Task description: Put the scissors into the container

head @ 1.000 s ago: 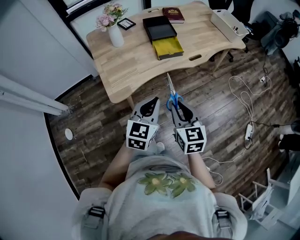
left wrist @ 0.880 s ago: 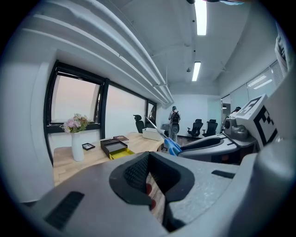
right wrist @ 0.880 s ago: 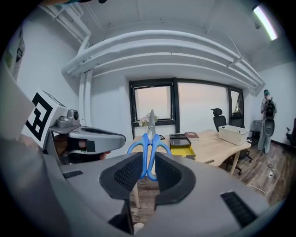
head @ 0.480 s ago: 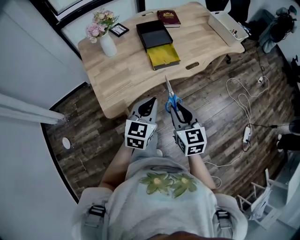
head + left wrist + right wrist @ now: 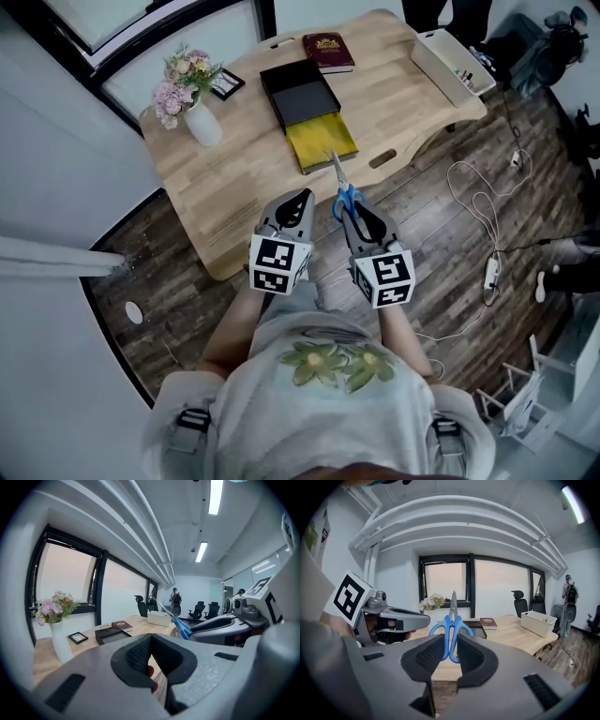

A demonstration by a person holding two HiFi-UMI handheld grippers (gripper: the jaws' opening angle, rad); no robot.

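Note:
Blue-handled scissors (image 5: 344, 195) stand nearly upright in my right gripper (image 5: 353, 212), which is shut on their handles; the blades point toward the wooden table (image 5: 234, 178). In the right gripper view the scissors (image 5: 451, 624) rise between the pads. A black tray (image 5: 300, 92) with a yellow box (image 5: 322, 143) against its near end lies on the table just beyond the blade tip. A white basket (image 5: 450, 58) sits at the table's right end. My left gripper (image 5: 300, 199) hovers beside the right one over the table's near edge, jaws together with nothing between them.
A white vase of pink flowers (image 5: 192, 103) and a small framed picture (image 5: 222, 84) stand at the table's left. A dark red book (image 5: 327, 51) lies behind the tray. Cables and a power strip (image 5: 490, 272) trail on the wood floor to the right. Office chairs (image 5: 142, 605) stand further off.
The table has drawn closer beneath both grippers; the scissor tip now reaches the yellow box's near edge. Both grippers keep the same pose and grip.

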